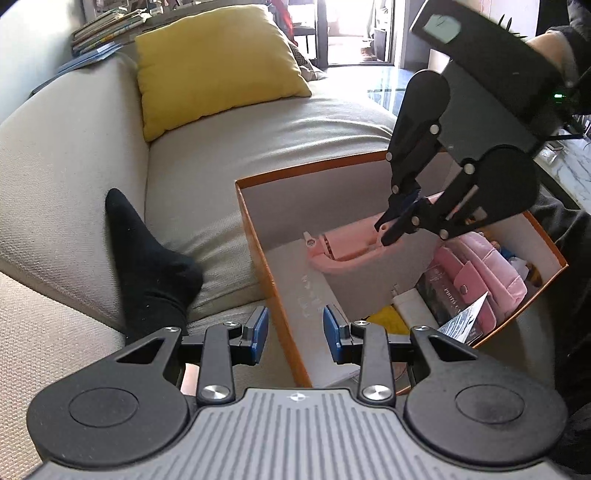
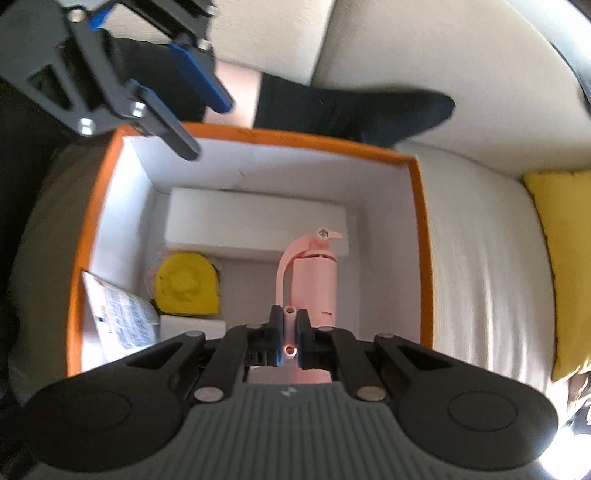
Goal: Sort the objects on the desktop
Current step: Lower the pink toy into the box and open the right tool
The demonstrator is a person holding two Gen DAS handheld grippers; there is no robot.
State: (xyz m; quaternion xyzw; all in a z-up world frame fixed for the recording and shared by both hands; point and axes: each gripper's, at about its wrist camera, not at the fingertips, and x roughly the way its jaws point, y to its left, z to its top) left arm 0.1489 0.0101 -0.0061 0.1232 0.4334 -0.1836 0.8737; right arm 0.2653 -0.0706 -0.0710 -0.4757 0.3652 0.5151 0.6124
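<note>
An orange-rimmed box [image 1: 255,229] with white inner walls [image 2: 258,138] stands on a beige sofa. My right gripper [image 1: 400,218] [image 2: 290,325] is shut on a pink stapler-like tool [image 1: 343,243] [image 2: 314,280] and holds it inside the box, above the floor. My left gripper [image 1: 295,332] [image 2: 166,107] is open and empty, hovering over the box's near rim. In the box lie a white box [image 2: 255,218], a yellow tape measure [image 2: 186,284], a printed leaflet [image 2: 122,317] and a pink pouch [image 1: 480,266].
A yellow cushion [image 1: 214,62] leans on the sofa back. A leg in a black sock [image 1: 147,258] rests on the seat beside the box. Books [image 1: 107,29] are stacked behind the sofa. A dark booklet [image 1: 447,302] stands in the box.
</note>
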